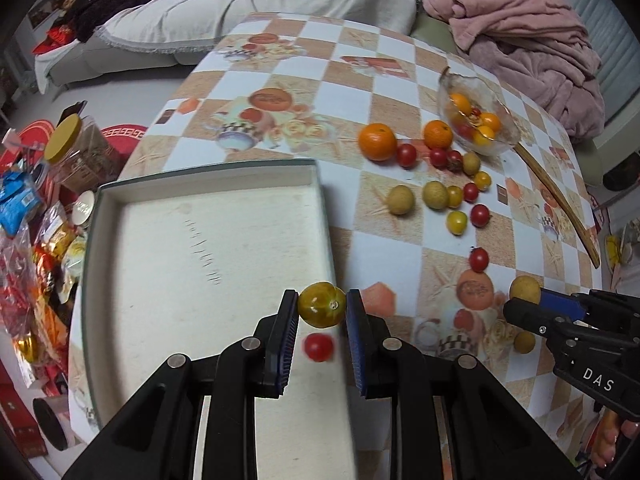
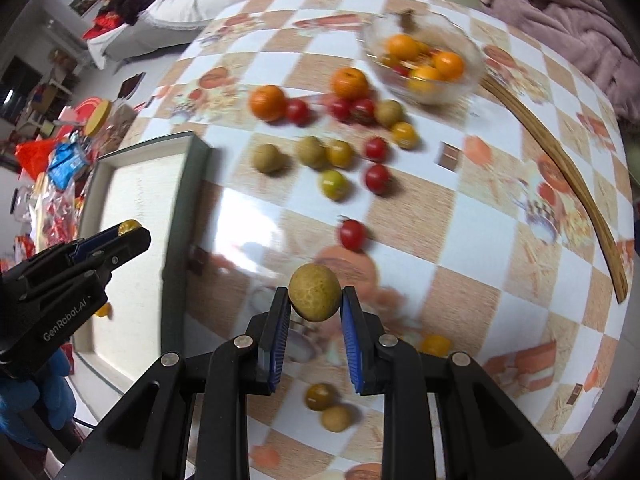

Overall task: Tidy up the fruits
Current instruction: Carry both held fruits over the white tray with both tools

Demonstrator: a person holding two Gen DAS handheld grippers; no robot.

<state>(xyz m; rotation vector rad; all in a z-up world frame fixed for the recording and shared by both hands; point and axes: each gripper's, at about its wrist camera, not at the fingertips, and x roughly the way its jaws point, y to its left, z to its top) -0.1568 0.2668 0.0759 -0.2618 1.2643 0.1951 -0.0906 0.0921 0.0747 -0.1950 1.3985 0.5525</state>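
Observation:
My left gripper [image 1: 322, 305] is shut on a yellow-green tomato [image 1: 322, 305] and holds it above the right rim of the white tray [image 1: 200, 248]. A red cherry tomato [image 1: 319, 347] lies below it. My right gripper [image 2: 315, 299] is shut on a tan longan [image 2: 315, 297] above the checkered table. Each gripper shows in the other's view: the right gripper [image 1: 526, 294] and the left gripper [image 2: 130, 229]. Oranges [image 1: 377, 141], red and yellow tomatoes [image 1: 479, 215] and longans [image 1: 400, 199] lie scattered on the table.
A glass bowl [image 1: 448, 108] with oranges and tomatoes stands at the far right, a wooden stick [image 1: 560, 204] beside it. A pink blanket [image 1: 532, 36] and a sofa [image 1: 224, 12] lie beyond the table. Snack bags and a jar [image 1: 76, 152] clutter the left.

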